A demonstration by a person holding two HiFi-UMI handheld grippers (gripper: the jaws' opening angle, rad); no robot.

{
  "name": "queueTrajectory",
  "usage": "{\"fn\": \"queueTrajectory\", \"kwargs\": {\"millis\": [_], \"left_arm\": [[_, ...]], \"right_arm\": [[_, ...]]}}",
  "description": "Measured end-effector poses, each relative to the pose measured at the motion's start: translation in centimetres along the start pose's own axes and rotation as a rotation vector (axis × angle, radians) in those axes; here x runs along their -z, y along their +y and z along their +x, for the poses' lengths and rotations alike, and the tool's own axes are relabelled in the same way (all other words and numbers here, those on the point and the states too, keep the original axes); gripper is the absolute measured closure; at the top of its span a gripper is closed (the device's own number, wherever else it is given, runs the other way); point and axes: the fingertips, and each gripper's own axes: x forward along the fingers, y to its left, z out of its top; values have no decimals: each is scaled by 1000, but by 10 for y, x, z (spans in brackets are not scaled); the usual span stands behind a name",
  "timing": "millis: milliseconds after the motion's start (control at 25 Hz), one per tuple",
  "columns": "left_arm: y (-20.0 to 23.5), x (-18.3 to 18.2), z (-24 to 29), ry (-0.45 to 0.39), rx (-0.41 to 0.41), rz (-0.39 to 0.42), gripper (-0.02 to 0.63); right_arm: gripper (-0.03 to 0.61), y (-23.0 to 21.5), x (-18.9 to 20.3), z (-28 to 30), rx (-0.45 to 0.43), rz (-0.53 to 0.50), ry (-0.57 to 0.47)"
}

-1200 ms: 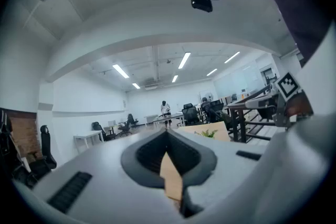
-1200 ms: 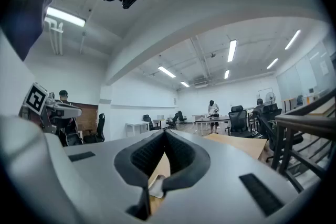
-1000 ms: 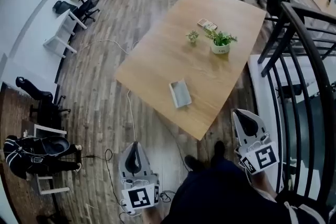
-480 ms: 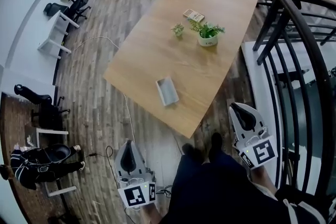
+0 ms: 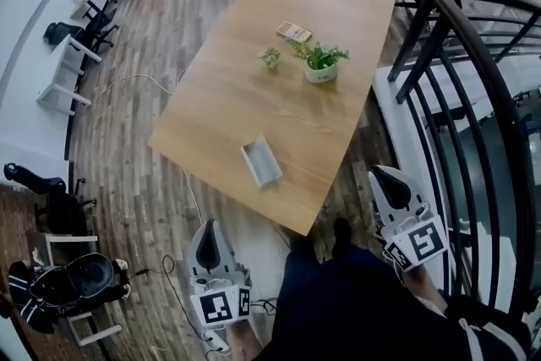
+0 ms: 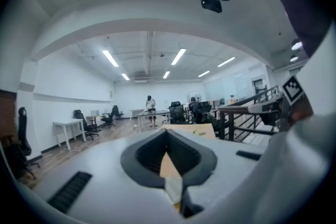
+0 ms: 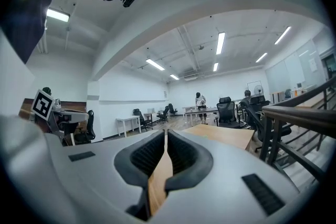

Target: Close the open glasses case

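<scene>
In the head view the open glasses case, pale grey with its lid up, lies on the wooden table near the front edge. My left gripper hangs shut over the floor, short of the table's near corner and below the case. Right of that corner, beside the railing, my right gripper is also shut and empty. The left gripper view shows the left gripper with jaws meeting, the table beyond. The right gripper view shows the right gripper with jaws together, the table ahead.
A potted plant, a smaller plant and a small flat box sit further back on the table. A black railing runs along the right. A cable trails on the wood floor; office chairs stand around.
The table and case have drifted left and lower in the head view as the person stepped closer. Both grippers stay low by the legs, still shut.
</scene>
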Motion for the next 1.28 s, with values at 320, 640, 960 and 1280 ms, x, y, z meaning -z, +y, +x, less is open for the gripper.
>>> {"fn": "queueTrajectory", "kwargs": {"millis": [320, 640, 960, 1280], "left_arm": [[30, 17, 33, -29, 155, -101, 615], [72, 44, 45, 8, 249, -186, 615], [102, 30, 63, 6, 27, -95, 615], [84, 26, 80, 21, 28, -78, 615]], "right_arm": [[565, 44, -22, 60, 17, -61, 8], [565, 119, -30, 131, -90, -38, 4], [565, 103, -26, 171, -134, -22, 10], [563, 76, -8, 184, -148, -27, 32]]}}
